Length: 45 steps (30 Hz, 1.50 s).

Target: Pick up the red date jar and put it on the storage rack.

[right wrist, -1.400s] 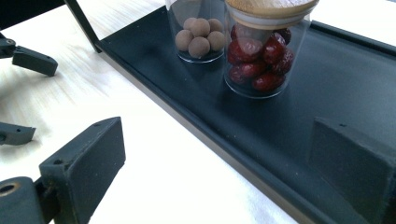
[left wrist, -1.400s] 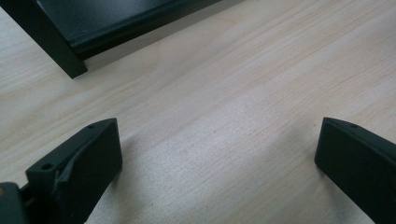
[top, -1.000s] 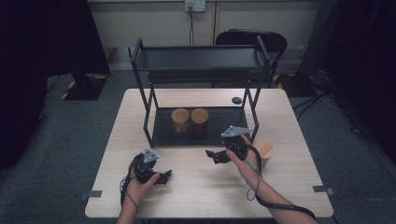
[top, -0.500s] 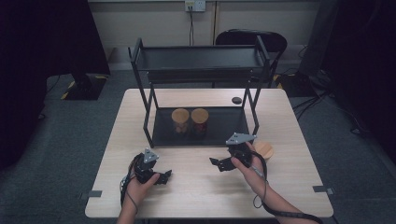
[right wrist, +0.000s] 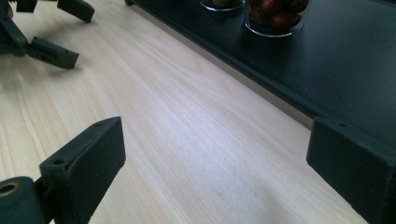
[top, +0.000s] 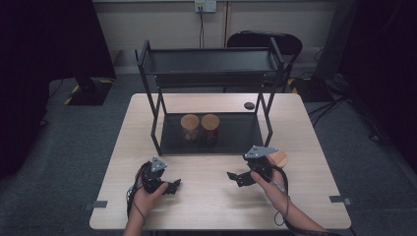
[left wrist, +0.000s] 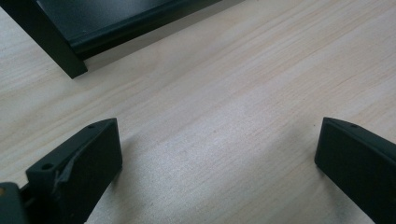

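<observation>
A black two-tier shelf rack (top: 211, 66) stands at the back of the wooden table (top: 211, 201). Two wooden-lidded jars sit side by side on its lower shelf, the left jar (top: 190, 124) and the right jar (top: 210, 124); the right jar (right wrist: 275, 16) holds dark red pieces. A third wooden lid (top: 279, 158) shows just right of my right hand. My left gripper (top: 173, 187) (left wrist: 217, 135) rests low over the table's front left, open, nothing between its jaws. My right gripper (top: 235, 179) (right wrist: 217, 135) hovers in front of the rack's right half, open and empty, pointing left.
A small black round object (top: 249, 105) lies on the table behind the rack's right leg. A dark chair (top: 265, 39) stands beyond the table. The rack's front leg (left wrist: 51, 51) is close ahead of the left gripper. The left gripper (right wrist: 81, 37) shows in the right gripper view.
My right gripper has drawn back from the rack toward the table's front edge and sunk a little, uncovering more of the wooden lid beside it. The left gripper has stayed put.
</observation>
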Motion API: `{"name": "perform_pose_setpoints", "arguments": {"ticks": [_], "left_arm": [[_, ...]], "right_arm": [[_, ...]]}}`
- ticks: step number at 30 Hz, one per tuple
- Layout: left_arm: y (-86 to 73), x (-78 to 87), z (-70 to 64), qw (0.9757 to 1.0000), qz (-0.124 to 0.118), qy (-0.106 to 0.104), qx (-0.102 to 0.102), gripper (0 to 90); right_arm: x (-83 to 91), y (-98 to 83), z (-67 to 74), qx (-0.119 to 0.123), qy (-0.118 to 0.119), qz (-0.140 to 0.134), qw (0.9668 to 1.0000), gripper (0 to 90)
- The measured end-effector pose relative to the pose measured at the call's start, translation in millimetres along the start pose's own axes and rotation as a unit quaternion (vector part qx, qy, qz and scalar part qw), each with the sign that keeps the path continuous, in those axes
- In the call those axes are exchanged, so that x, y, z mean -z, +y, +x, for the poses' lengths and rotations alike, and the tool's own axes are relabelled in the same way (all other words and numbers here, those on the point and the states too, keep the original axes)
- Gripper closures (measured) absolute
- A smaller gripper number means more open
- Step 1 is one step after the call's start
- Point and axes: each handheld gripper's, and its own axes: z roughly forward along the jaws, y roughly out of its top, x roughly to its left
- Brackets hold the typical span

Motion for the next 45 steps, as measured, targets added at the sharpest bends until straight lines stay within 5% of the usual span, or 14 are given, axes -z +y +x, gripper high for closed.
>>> {"name": "perform_pose_setpoints", "arguments": {"ticks": [19,36,45], "left_arm": [[0.0,0.0,0.0,1.0000,0.000,0.000,0.000,0.3],[0.0,0.0,0.0,1.0000,0.000,0.000,0.000,0.3],[0.0,0.0,0.0,1.0000,0.000,0.000,0.000,0.3]], "right_arm": [[13.8,-22.4,4.6,0.012,0.021,0.009,0.9997,4.4],[26.5,-37.0,4.9,0.030,0.075,0.018,0.9966,4.0],[35.3,-48.4,2.2,0.032,0.078,0.024,0.9961,3.9]]}}
